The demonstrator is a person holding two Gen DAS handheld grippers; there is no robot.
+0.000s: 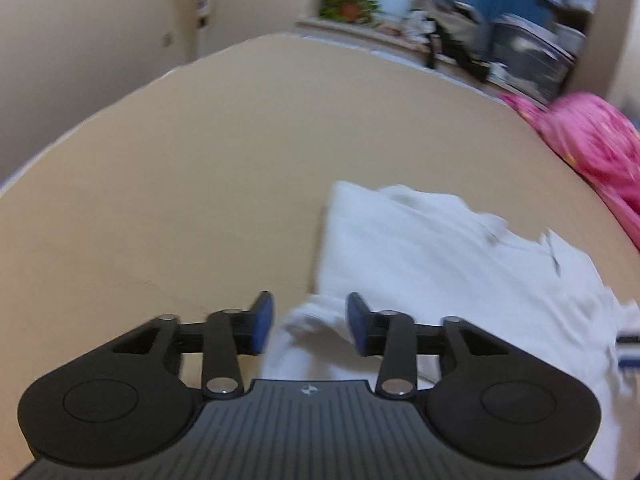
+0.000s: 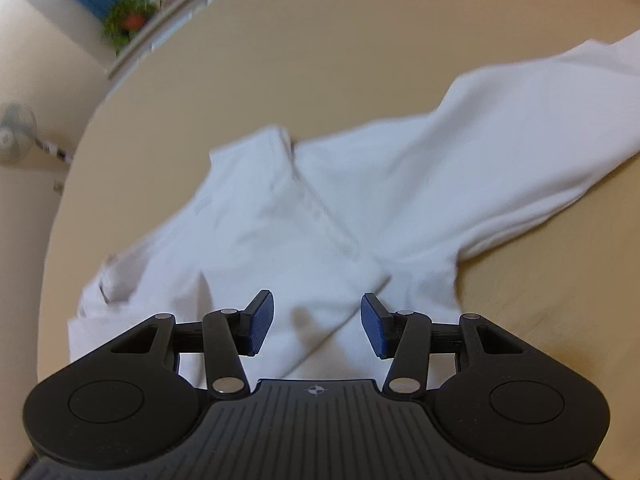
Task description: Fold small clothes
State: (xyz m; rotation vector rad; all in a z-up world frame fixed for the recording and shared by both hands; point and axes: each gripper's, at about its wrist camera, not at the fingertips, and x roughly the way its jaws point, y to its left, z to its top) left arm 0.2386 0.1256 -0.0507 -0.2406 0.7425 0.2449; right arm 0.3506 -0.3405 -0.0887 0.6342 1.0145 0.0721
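A white shirt (image 2: 320, 208) lies crumpled and partly spread on the tan worktop (image 1: 180, 168). In the left wrist view it covers the near right part of the worktop, one straight folded edge running away from the camera and a rumpled corner reaching the near edge just beside the left gripper (image 1: 310, 326). In the right wrist view one long sleeve or flap stretches off toward the far right edge, and a seam or placket runs diagonally across the middle of the cloth.

The left gripper hangs over the shirt's near left corner, tilted downward. Its blue fingers (image 1: 262, 326) stand apart with a clear gap, released, nothing pinched; white cloth shows beneath the gap, but the pads do not press on it. The picture is blurred, so whether the tips touch the cloth cannot be told.

The right gripper (image 2: 318, 326) hangs over the middle of the shirt, also tilted downward. Its fingers (image 2: 260, 324) are spread, released, with only cloth lying below them and nothing held.

A pink cloth (image 1: 592, 148) lies heaped at the far right edge of the worktop, apart from the shirt. Beyond the far edge a potted plant (image 1: 348, 6) stands on a ledge against a blue wall, next to a blurred heap of dark things. A fan (image 2: 16, 132) stands by the cream wall
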